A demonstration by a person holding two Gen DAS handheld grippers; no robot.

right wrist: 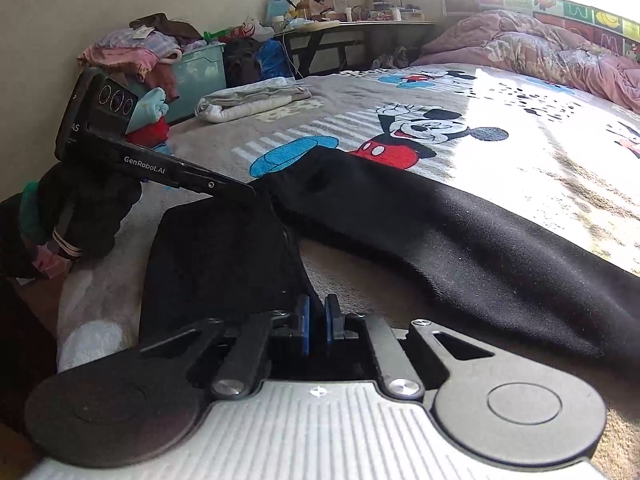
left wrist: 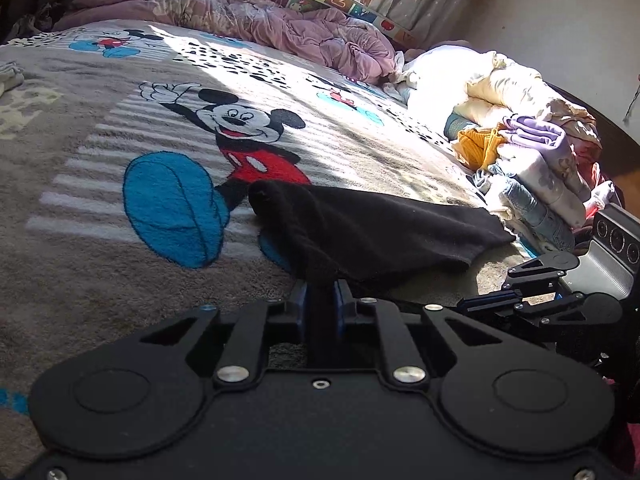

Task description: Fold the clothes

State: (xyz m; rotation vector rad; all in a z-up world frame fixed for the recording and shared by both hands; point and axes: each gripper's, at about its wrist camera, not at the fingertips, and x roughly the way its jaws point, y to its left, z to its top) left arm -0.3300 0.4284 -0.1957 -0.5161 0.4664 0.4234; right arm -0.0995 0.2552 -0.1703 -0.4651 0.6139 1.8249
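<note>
Cartoon blanket [left wrist: 100, 128] on bed, left gripper [left wrist: 322, 300] clamping black garment [left wrist: 360, 228], right gripper [right wrist: 316, 320] closed beside it

There is one black garment [left wrist: 372, 232] on the bed. There is one bed [left wrist: 80, 272] with one cartoon blanket [left wrist: 120, 128] on it. Two grippers show: the left gripper [left wrist: 322, 300] and the right gripper [right wrist: 316, 320]. Each has two blue pads. One crumpled pink quilt [left wrist: 248, 12] lies at the far side. One pile of folded clothes [left wrist: 536, 168] sits at the bed's edge. One folded pale towel [right wrist: 252, 104] lies on the blanket. One teal bin [right wrist: 200, 68] stands by the wall.
</note>
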